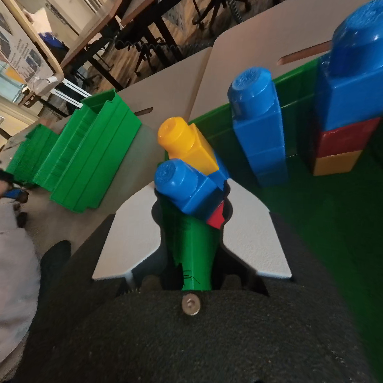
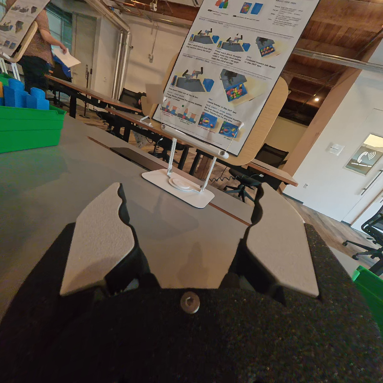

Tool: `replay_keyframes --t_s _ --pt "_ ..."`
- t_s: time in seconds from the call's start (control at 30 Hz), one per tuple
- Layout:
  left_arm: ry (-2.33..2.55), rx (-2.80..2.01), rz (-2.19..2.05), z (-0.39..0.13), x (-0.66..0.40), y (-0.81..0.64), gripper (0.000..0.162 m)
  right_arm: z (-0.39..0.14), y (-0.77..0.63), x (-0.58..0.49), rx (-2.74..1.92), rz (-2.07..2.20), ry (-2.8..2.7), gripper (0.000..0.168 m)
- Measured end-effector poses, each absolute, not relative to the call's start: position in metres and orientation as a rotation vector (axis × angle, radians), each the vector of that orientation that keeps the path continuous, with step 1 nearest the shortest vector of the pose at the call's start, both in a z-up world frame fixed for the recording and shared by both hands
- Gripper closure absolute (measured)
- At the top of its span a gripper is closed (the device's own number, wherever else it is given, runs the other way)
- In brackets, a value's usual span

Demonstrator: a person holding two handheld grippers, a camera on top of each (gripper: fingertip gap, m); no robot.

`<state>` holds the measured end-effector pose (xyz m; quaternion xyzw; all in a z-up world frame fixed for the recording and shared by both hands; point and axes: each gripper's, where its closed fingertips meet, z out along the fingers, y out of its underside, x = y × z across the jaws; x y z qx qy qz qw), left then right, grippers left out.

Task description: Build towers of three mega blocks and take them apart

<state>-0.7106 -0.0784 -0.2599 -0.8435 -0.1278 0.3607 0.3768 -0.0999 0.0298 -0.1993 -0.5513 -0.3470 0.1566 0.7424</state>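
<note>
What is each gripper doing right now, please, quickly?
Left gripper: closed on a tilted blue-topped tower with a red block beneath, over the green bin.
Right gripper: open, empty, above the grey table.

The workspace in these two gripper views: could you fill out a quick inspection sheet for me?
Surface: grey table, bare ahead of the right gripper.
Job's things: green bin holding a blue-red-yellow tower, an all-blue tower, a yellow-topped tower and a blue-topped tower.
Clutter: stacked green bins; instruction sheet on a stand.
Grippers: left gripper closing around the blue-topped tower, contact unclear; right gripper open, empty, over the table.
Cables: coiled cords under far desks.
Surroundings: office desks, chairs; a person holding paper.
</note>
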Motion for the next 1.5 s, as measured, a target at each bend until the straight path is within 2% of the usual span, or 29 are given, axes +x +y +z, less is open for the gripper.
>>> replay_keyframes --t_s 0.3,0.53,0.77,0.9,1.37,1.5 --pt "-0.238 -2.135 0.908 -0.248 -0.697 -0.08 0.108 -0.203 0.032 -0.101 -1.218 0.32 -0.779 0.052" --pt "-0.143 -1.978 0.792 -0.193 -0.658 -0.079 0.108 -0.206 0.029 -0.107 -1.215 0.317 -0.817 0.053" --pt "0.105 -1.674 0.347 -0.119 -0.54 -0.056 0.108 -0.211 0.019 -0.124 -1.186 0.353 -0.908 0.056" --pt "0.311 -1.536 0.082 -0.095 -0.45 -0.045 0.109 -0.213 0.006 -0.142 -1.148 0.442 -0.988 0.057" --pt "0.701 -1.366 -0.347 -0.098 -0.246 -0.057 0.109 -0.17 -0.075 -0.228 -1.109 1.008 -1.11 0.07" --pt "0.733 -1.353 -0.404 -0.102 -0.226 -0.063 0.109 -0.167 -0.08 -0.233 -1.09 1.037 -1.127 0.088"
